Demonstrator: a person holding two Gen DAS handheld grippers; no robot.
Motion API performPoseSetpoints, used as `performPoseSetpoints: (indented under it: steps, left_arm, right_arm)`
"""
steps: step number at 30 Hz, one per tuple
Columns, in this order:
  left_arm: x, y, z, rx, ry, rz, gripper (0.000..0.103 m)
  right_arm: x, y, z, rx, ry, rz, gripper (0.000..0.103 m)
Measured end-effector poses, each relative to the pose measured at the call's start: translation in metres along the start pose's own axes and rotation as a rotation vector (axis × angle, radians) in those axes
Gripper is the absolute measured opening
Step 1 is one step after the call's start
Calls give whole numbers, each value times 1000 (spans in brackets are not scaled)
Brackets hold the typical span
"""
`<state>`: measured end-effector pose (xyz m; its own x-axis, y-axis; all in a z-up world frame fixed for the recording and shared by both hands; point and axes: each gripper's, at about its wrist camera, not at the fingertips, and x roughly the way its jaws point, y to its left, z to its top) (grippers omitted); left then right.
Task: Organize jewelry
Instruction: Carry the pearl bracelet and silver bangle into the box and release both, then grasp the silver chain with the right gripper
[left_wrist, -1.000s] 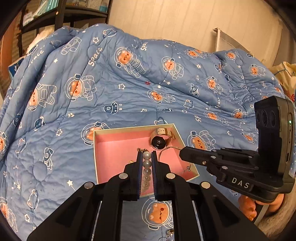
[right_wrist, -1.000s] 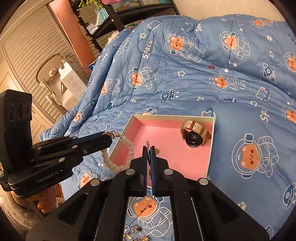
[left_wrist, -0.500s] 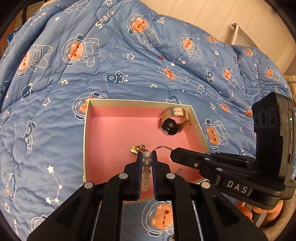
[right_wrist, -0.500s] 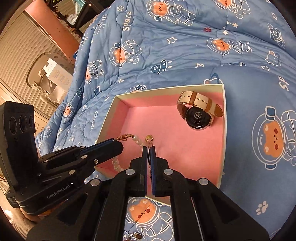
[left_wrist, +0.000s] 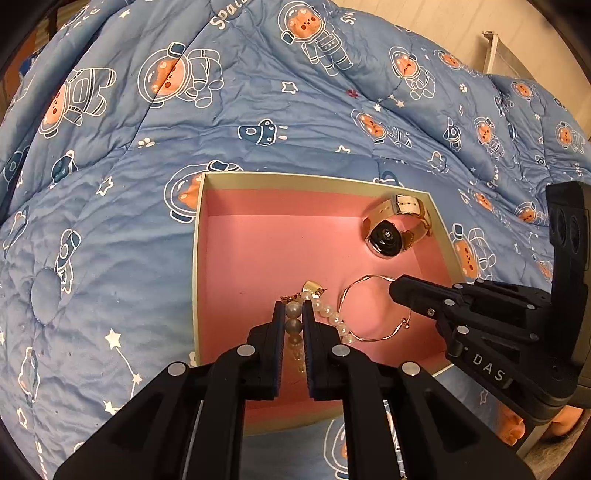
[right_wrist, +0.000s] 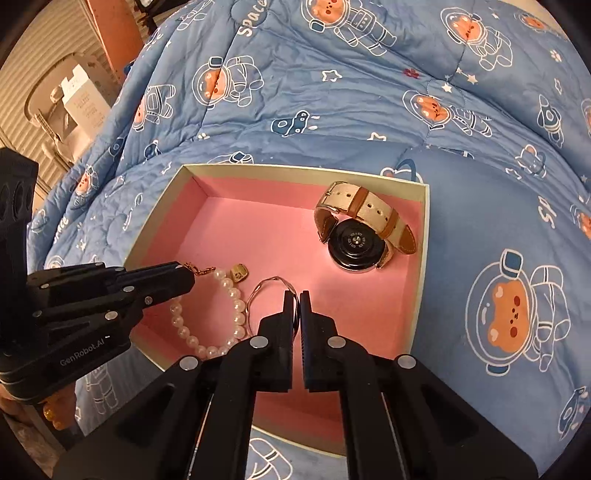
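1. Left tongs (left_wrist: 293, 314) clamped on the pearl bracelet (left_wrist: 328, 317), pearls squeezed between the two pads; tips low inside the pink box (left_wrist: 258, 251), near its front-left part.
2. Pearl bracelet drapes on the box floor in the right wrist view (right_wrist: 221, 317), forming a loop; gold chain end sits at the left tongs' tip, and a small gold charm (right_wrist: 240, 272) lies just beside the pearls.
3. Right tongs (right_wrist: 294, 306) nearly together, pinching the thin gold bangle (right_wrist: 258, 295); only a narrow slit between the pads with the wire in it.
4. Bangle seen as an open wire ring in the left wrist view (left_wrist: 373, 306), lying over the box floor just right of the pearls, one side at the right tongs' tip (left_wrist: 397, 291).
5. Watch (right_wrist: 358, 229) with beige and brown strap lies on its side in the far-right corner of the box, case back facing up, apart from both tongs.
6. Box is an open tray, cream rim, pink lining, resting on a blue quilt (left_wrist: 258, 110) with astronaut-bear print on the bed.
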<state>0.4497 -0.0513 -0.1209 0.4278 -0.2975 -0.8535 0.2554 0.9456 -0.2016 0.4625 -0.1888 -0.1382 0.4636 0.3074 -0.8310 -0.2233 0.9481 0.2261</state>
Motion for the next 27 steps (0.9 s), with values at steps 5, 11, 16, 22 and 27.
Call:
performPoseSetpoints:
  steps: [5,11,16,22,27]
  left_arm:
    - [0,-5,-1,31,-5,29,20]
    - [-15,-7,1,39,-66,36,56]
    - [-34,-3,4,40,-126,52,70]
    - [-64,2,-1,-1,-221,32,96]
    - [-81,-5,-22,30,-248,-76,97]
  right_arm:
    - [3,4,0,-46,5,-33,4]
    - [1,7,-1,-78,3,-32,6]
    - [-14,8,1,-83,-77,-22,71]
    - [-37,11,2,-78,-157,-29,71]
    - [-76,18,-23,-122,-356,-22,95]
